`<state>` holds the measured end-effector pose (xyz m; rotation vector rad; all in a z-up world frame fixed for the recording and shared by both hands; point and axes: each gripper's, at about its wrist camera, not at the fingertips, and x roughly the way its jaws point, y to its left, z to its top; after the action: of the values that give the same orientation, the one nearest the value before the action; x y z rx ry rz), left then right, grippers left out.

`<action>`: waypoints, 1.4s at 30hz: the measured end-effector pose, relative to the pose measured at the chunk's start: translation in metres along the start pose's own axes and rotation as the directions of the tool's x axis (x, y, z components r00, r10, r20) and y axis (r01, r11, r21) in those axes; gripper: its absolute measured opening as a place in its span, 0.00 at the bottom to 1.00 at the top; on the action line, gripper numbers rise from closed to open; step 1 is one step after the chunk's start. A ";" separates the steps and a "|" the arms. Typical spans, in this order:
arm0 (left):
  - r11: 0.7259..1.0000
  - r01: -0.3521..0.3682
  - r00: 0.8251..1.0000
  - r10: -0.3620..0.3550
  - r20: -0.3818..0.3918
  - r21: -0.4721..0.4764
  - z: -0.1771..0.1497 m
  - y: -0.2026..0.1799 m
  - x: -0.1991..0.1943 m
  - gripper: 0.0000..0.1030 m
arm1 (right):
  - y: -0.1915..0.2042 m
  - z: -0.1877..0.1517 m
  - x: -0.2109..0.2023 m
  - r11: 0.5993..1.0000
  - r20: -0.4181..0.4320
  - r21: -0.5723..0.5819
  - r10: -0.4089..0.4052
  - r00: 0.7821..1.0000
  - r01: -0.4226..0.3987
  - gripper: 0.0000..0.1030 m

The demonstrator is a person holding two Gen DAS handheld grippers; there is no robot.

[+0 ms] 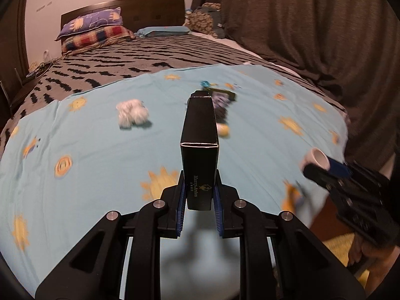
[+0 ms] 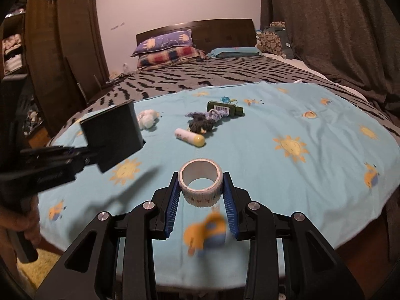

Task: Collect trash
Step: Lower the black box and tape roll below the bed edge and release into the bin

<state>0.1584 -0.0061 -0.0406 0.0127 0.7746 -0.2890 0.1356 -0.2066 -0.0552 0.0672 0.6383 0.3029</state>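
Note:
My left gripper (image 1: 199, 192) is shut on a tall black box (image 1: 200, 145) and holds it above the light blue sheet (image 1: 87, 150); the box also shows in the right wrist view (image 2: 112, 135). My right gripper (image 2: 201, 187) is shut on a white tape roll (image 2: 201, 183), seen at the right in the left wrist view (image 1: 316, 158). On the sheet lie a crumpled white tissue (image 2: 148, 118), a white and yellow tube (image 2: 190, 137), a dark yarn bundle (image 2: 201, 122), a green box with a barcode (image 2: 223, 107) and a small blue item (image 2: 225, 99).
The sheet covers the foot of a bed with a grey, black-patterned blanket (image 2: 200, 75). Pillows (image 2: 165, 47) lie at the headboard. A brown curtain (image 2: 337, 25) hangs on the right and a wooden wardrobe (image 2: 60, 50) stands on the left. A yellow rug (image 1: 342, 247) lies on the floor.

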 end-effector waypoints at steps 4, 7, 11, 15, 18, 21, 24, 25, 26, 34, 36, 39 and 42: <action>1.000 0.029 1.000 -0.029 0.008 0.006 -0.030 -0.018 -0.029 0.18 | 0.002 -0.018 -0.022 1.000 -0.008 0.002 -0.001 1.000 0.001 0.34; 0.999 0.048 0.999 -0.048 0.011 0.014 -0.050 -0.031 -0.046 0.18 | 0.004 -0.031 -0.035 1.000 -0.021 0.001 -0.003 1.000 0.003 0.34; 0.997 0.072 0.997 -0.072 0.000 0.017 -0.078 -0.045 -0.063 0.18 | 0.002 -0.053 -0.049 1.000 -0.047 0.017 0.004 0.999 -0.003 0.34; 0.996 0.093 0.995 -0.092 -0.027 0.015 -0.109 -0.057 -0.070 0.18 | -0.003 -0.075 -0.056 1.000 -0.078 0.031 0.006 0.997 -0.004 0.34; 0.994 0.112 0.992 -0.111 -0.068 0.013 -0.133 -0.062 -0.068 0.18 | -0.005 -0.095 -0.056 0.999 -0.116 0.034 0.001 0.993 0.003 0.34; 0.991 0.133 0.984 -0.132 -0.121 0.000 -0.157 -0.067 -0.060 0.18 | -0.005 -0.114 -0.054 0.999 -0.151 0.038 -0.001 0.989 0.007 0.34; 0.990 0.141 0.976 -0.141 -0.166 -0.011 -0.177 -0.070 -0.052 0.18 | -0.008 -0.134 -0.049 0.999 -0.191 0.050 -0.003 0.982 0.013 0.34; 0.990 0.142 0.972 -0.142 -0.186 -0.014 -0.185 -0.072 -0.047 0.18 | -0.008 -0.139 -0.047 0.998 -0.204 0.055 -0.003 0.979 0.015 0.34; 0.990 0.141 0.968 -0.142 -0.206 -0.017 -0.192 -0.072 -0.042 0.18 | -0.008 -0.144 -0.044 0.998 -0.217 0.058 -0.003 0.976 0.016 0.34; 0.992 0.115 0.935 -0.126 -0.331 -0.051 -0.235 -0.069 0.009 0.18 | -0.011 -0.183 -0.009 0.997 -0.316 0.065 -0.014 0.949 0.036 0.34; 0.991 0.117 0.925 -0.132 -0.355 -0.062 -0.245 -0.068 0.024 0.18 | -0.011 -0.196 0.005 0.997 -0.345 0.072 -0.008 0.938 0.035 0.34; 0.991 0.115 0.910 -0.131 -0.393 -0.063 -0.259 -0.068 0.049 0.18 | -0.013 -0.215 0.025 0.995 -0.401 0.099 0.016 0.916 0.026 0.34; 0.991 0.108 0.895 -0.132 -0.425 -0.080 -0.272 -0.064 0.071 0.18 | -0.016 -0.233 0.041 0.992 -0.443 0.126 0.033 0.896 0.026 0.34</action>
<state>0.0028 -0.0532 -0.2784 -0.0240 1.2275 -0.3894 0.0319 -0.2170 -0.2681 0.1254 1.1150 0.2821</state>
